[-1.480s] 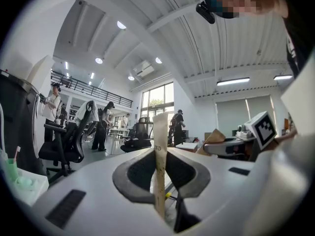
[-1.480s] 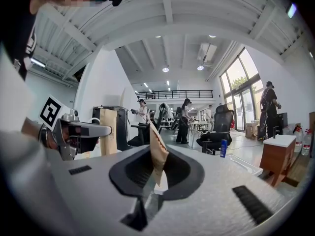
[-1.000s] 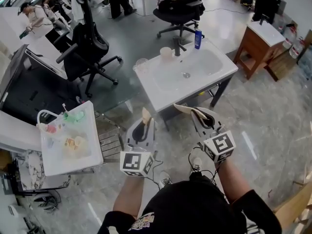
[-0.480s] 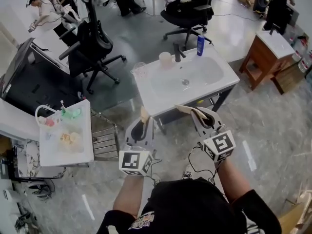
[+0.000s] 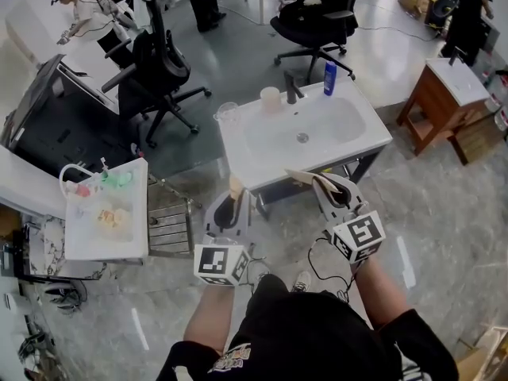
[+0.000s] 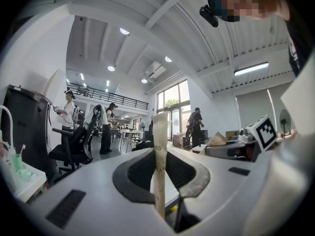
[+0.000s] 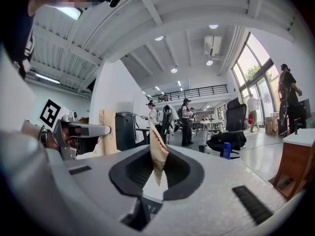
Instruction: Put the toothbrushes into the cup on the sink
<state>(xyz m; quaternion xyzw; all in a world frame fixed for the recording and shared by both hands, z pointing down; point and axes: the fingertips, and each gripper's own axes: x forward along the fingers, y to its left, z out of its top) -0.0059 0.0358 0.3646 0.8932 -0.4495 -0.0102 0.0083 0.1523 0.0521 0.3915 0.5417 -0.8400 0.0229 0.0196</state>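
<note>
A white sink stands ahead of me, with a pale cup at its back edge beside the dark faucet. My left gripper is shut on a tan paper-wrapped toothbrush, which stands upright between the jaws. My right gripper is shut on a second tan paper-wrapped toothbrush, which sticks out to the left. Both grippers point level at the sink's near edge, a short way in front of it.
A clear cup and a blue bottle also stand on the sink. A white cart with cups and small items is to the left. Office chairs, a wooden stand and people are behind.
The sink has come a little closer and lower in the head view and the cart has slid left. Both grippers keep their hold and their place in the picture.
</note>
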